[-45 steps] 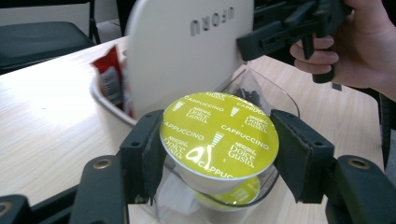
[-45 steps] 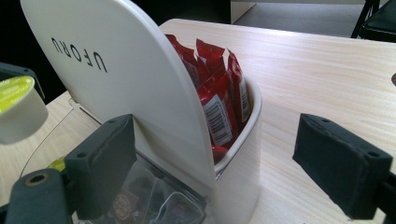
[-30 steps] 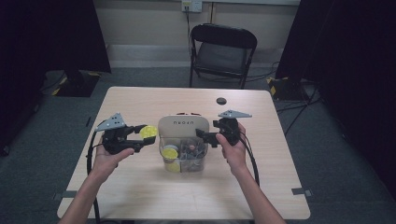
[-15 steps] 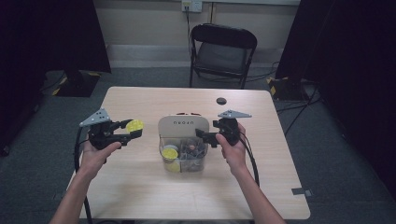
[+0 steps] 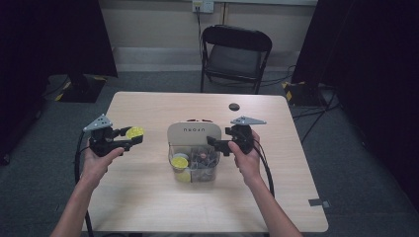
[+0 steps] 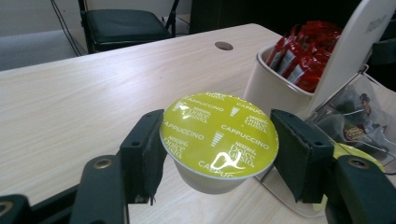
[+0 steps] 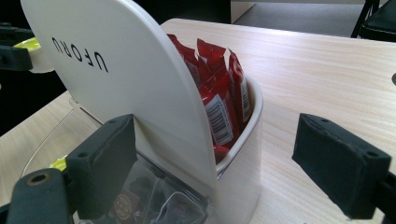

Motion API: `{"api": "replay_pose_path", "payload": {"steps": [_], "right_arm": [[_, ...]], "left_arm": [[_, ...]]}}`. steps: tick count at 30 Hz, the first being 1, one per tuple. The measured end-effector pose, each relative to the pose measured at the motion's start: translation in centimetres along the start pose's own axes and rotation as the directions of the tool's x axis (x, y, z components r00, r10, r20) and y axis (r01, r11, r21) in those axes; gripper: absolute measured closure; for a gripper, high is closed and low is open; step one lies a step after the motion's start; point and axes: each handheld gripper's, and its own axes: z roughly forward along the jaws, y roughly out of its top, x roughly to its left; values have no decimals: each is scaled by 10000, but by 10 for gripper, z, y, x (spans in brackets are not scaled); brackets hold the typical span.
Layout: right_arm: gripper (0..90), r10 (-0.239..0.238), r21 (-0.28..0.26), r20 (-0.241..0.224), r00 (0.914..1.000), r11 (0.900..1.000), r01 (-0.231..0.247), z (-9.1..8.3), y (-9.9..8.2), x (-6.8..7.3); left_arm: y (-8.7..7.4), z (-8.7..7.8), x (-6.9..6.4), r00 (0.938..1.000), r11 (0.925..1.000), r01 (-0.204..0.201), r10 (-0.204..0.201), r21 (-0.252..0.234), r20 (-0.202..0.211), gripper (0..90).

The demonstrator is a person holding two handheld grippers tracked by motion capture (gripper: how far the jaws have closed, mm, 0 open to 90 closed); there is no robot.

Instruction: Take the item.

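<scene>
L gripper [image 6: 217, 154] fingers clamp a round yellow-green foil-lidded cappuccino capsule [image 6: 218, 135], held above the pale wood counter [image 5: 148, 197], well left of the white-and-clear plastic organiser [image 5: 194, 148]. R gripper [image 7: 224, 177] fingers spread open around organiser's white back panel, w/ red sachets [image 7: 219, 88] behind it.

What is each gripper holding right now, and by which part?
The left gripper clamps a yellow-lidded cappuccino capsule by opposite sides, just under its rim. The right gripper holds nothing; its open jaws straddle the white organizer.
</scene>
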Motion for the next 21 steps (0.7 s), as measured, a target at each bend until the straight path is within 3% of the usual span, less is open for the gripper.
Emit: {"api": "replay_pose_path", "payload": {"steps": [5, 13, 21], "right_arm": [[130, -3, 2, 6, 10000, 10000, 3, 0, 0, 0], [130, 30, 53, -63, 10000, 10000, -30, 1, 0, 0], [131, 23, 108, -70, 10000, 9999, -22, 2, -1, 0]], "left_arm": [[-11, 5, 13, 9988, 9991, 290, -278, 304, -403, 383], [-28, 15, 28, 9950, 9956, 467, -393, 808, -913, 383], [-41, 25, 36, 9928, 9921, 701, -592, 1042, -1042, 383]]}}
